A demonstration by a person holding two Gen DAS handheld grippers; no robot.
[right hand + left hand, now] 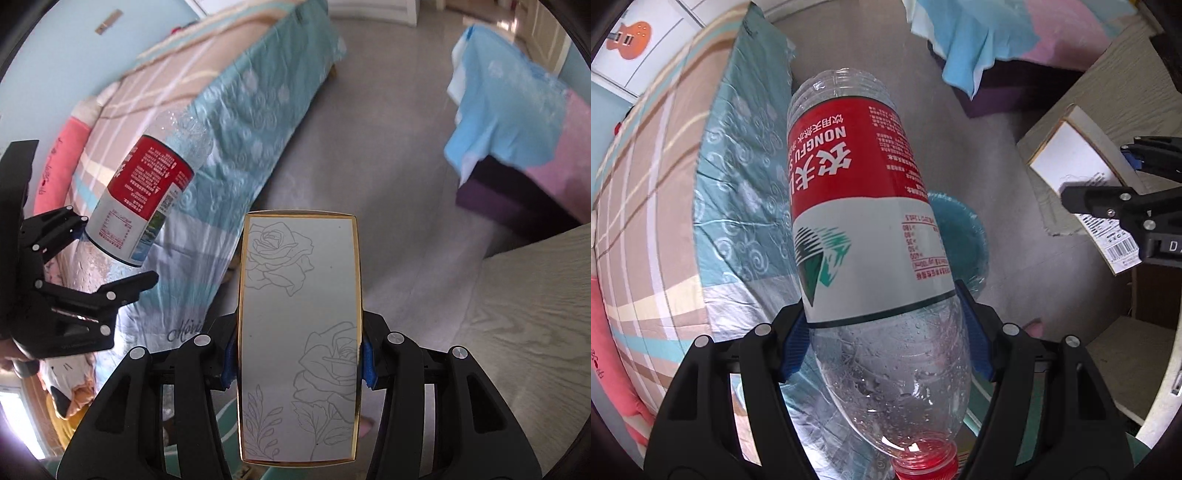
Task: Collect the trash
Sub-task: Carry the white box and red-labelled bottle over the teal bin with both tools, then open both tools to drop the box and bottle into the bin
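A: Bottle [864, 206], where is it?

B: It is in the left gripper [886, 339]. The blue pads [975, 339] press on both sides of its clear lower body, just under the red and white label. The red cap [925, 459] points back toward the camera, and the base points away, over the grey floor [990, 147]. Drops of water sit inside the plastic.

A: And the right gripper [297, 356]?

B: It is clamped on a flat white box [299, 332] with a gold edge and grey line drawings of roses. The blue pads [367, 363] touch the two long sides of the box near the middle of its length.

A: What lies around them?

B: A bed [236, 122] with a teal patterned sheet and a checked cover runs along the left side of the floor. Just past the bottle, low on the floor, stands a round teal bin [964, 236]. At the right edge is a pale wooden table [528, 332]. In the left camera the same box [1086, 173] shows its other side, white with a barcode, above the corner of that table.
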